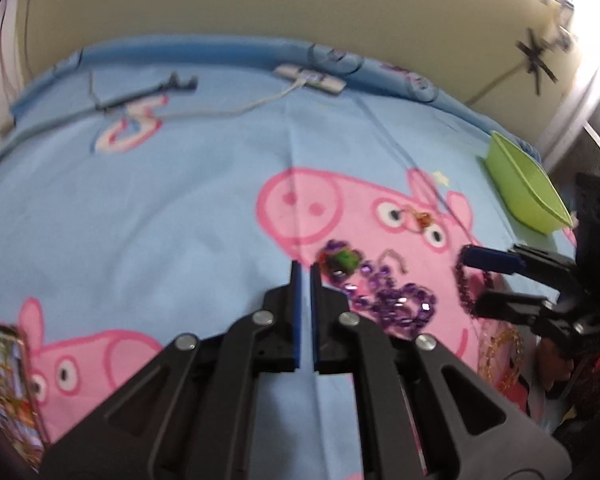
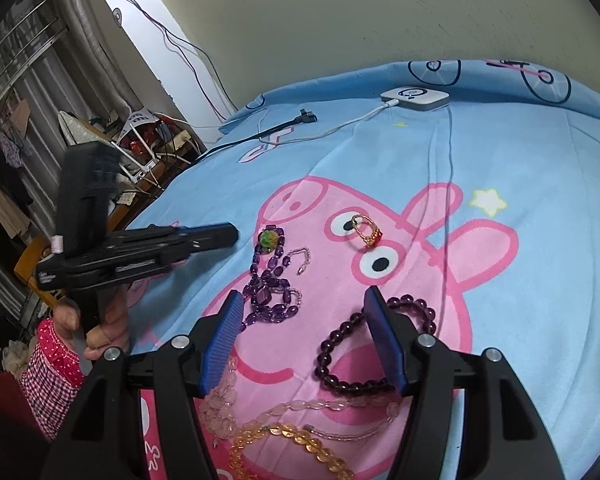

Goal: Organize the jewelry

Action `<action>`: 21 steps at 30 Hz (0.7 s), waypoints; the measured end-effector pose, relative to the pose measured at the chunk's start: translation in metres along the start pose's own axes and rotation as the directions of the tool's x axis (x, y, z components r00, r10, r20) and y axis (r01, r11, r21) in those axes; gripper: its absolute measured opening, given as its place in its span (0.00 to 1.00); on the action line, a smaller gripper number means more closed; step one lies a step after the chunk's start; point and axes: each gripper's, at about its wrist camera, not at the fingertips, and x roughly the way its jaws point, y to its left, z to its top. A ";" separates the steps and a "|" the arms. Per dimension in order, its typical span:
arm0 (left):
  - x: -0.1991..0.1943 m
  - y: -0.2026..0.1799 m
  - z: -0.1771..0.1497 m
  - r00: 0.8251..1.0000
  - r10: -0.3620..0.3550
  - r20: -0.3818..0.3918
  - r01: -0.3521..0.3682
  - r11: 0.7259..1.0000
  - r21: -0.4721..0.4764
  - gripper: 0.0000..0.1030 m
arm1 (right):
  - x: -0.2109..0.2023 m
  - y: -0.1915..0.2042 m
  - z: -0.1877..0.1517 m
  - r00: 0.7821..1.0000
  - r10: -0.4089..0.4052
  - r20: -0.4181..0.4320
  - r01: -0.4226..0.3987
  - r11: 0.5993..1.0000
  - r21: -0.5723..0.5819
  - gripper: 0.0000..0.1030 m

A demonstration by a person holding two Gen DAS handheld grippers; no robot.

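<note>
bedsheet [image 2: 520, 300]: bracelet [image 2: 340, 344] seemingly loose.

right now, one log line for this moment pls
left hand-held gripper: shut, empty | right hand-held gripper: open over dark bead bracelet | purple necklace: on bedsheet | green tray: empty

Your left gripper [image 1: 305, 270]: jaws drawn together, only thin slit between blue pads, nothing between them. It points down and forward over bed, hovering; tips probably clear of sheet, though blur makes that hard to judge. Your left hand [image 2: 100, 326] wraps handle from below, fingers curled, red dotted sleeve at wrist. Your right gripper [image 2: 302, 300]: jaws parted about halfway, pads apart, angled down toward near edge of bed.
</note>
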 end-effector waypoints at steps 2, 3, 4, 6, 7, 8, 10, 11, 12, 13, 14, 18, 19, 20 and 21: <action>-0.005 -0.017 0.002 1.000 0.001 0.025 -0.003 0.996 0.085 0.07 | -0.001 -0.001 0.000 1.000 0.007 0.002 -0.007 1.000 0.007 0.42; -0.005 -0.022 0.002 1.000 0.002 0.028 -0.005 0.994 0.107 0.12 | -0.001 -0.002 0.000 1.000 0.010 0.002 -0.010 1.000 0.010 0.42; -0.004 -0.029 0.004 0.999 0.009 0.032 -0.014 0.990 0.142 0.24 | -0.001 -0.002 0.000 1.000 0.013 0.003 -0.013 1.000 0.014 0.42; 0.002 -0.037 0.006 0.999 0.031 0.033 -0.037 0.981 0.192 0.31 | -0.002 -0.003 0.000 1.000 0.018 0.003 -0.018 1.000 0.020 0.42; 0.008 -0.040 0.007 0.999 0.038 0.024 -0.042 0.976 0.216 0.31 | -0.003 -0.004 0.000 1.000 0.022 0.004 -0.022 0.999 0.023 0.42; 0.013 -0.042 0.007 0.999 0.041 0.015 -0.043 0.972 0.231 0.31 | -0.003 -0.004 0.000 1.000 0.024 0.004 -0.024 0.999 0.025 0.42; 0.023 -0.043 0.009 0.999 0.051 -0.006 -0.048 0.968 0.246 0.31 | -0.004 -0.004 0.000 1.000 0.027 0.005 -0.027 0.999 0.027 0.42; 0.028 -0.041 0.009 0.998 0.055 -0.022 -0.047 0.968 0.247 0.31 | -0.004 -0.004 -0.001 1.000 0.029 0.006 -0.029 0.999 0.027 0.42; 0.031 -0.040 0.009 0.998 0.057 -0.028 -0.048 0.968 0.246 0.31 | -0.004 -0.005 -0.001 0.999 0.032 0.006 -0.032 0.999 0.029 0.42; 0.032 -0.039 0.008 0.998 0.060 -0.025 -0.052 0.967 0.248 0.28 | -0.004 -0.005 -0.001 0.999 0.035 0.006 -0.035 0.999 0.031 0.42; 0.033 -0.038 0.007 0.998 0.057 -0.026 -0.049 0.967 0.249 0.25 | -0.004 -0.008 0.000 0.999 0.039 0.006 -0.039 0.999 0.032 0.42; 0.033 -0.035 0.004 0.999 0.036 -0.021 -0.030 0.969 0.246 0.18 | -0.004 -0.009 0.000 0.999 0.047 0.005 -0.047 0.998 0.037 0.42; 0.033 -0.035 0.004 0.999 0.035 -0.021 -0.029 0.969 0.246 0.18 | -0.004 -0.009 0.000 0.999 0.047 0.005 -0.047 0.998 0.037 0.42; 0.033 -0.034 0.004 0.999 0.031 -0.022 -0.025 0.970 0.242 0.18 | -0.003 -0.010 0.000 0.999 0.048 0.005 -0.048 0.998 0.037 0.42; 0.033 -0.033 0.004 0.999 0.028 -0.022 -0.022 0.971 0.238 0.17 | -0.004 -0.010 0.000 0.999 0.047 0.005 -0.047 0.998 0.037 0.42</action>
